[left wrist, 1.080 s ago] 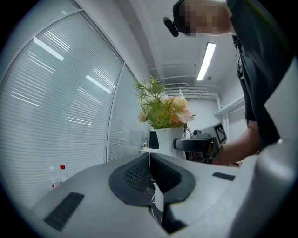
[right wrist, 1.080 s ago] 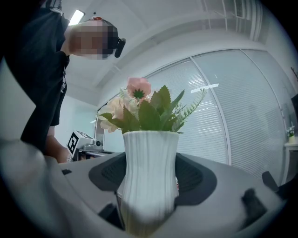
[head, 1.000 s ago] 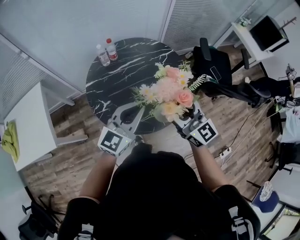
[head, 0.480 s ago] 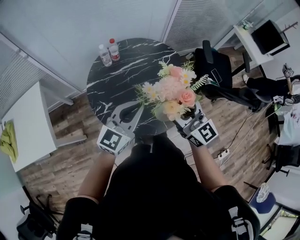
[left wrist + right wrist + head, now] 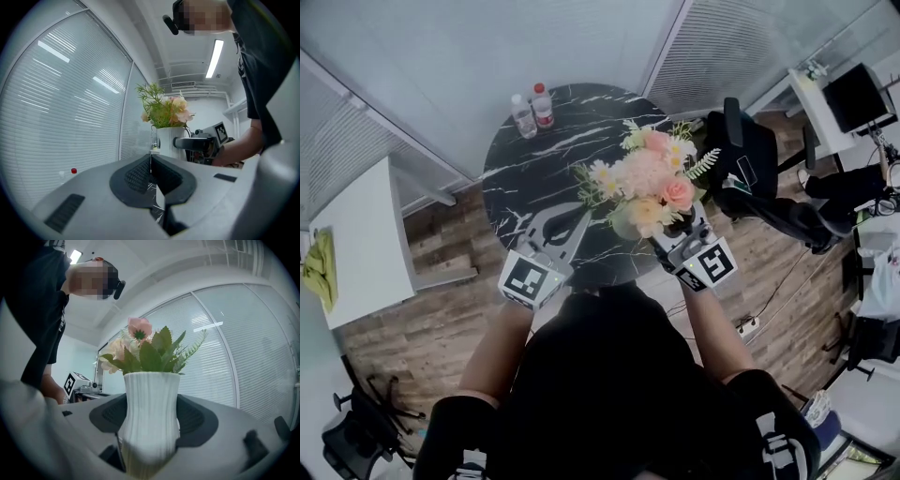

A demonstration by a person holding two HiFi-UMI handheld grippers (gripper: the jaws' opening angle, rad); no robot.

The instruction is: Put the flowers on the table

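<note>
The flowers [image 5: 647,183], a bunch of pink, peach and cream blooms with green fern sprigs, stand in a white ribbed vase [image 5: 150,413] that the right gripper [image 5: 667,232] clamps around its narrow lower body. Its two dark pads [image 5: 197,420] press on opposite sides of the vase. The vase is upright with its long axis vertical, so the blooms point straight up; in the head view they face the camera and hide most of the vase. The bunch sits over the near right part of the round black marbled tabletop [image 5: 534,169], close to its edge. No view shows whether the vase's base touches the tabletop. The left gripper [image 5: 567,223] hangs over the tabletop's near edge, left of the flowers and apart from them. Its jaws are drawn together to a thin seam with nothing between them, and they point across the tabletop. From the left gripper view the vase shows beyond the jaw tips, with green leaves and pale blooms rising above its rim. Two clear bottles [image 5: 523,115], one with a red cap [image 5: 543,105], stand side by side at the tabletop's far left edge, well apart from the flowers. A black chair [image 5: 750,169] sits just off the tabletop's right side, and a white desk [image 5: 356,234] stands off its left side.
</note>
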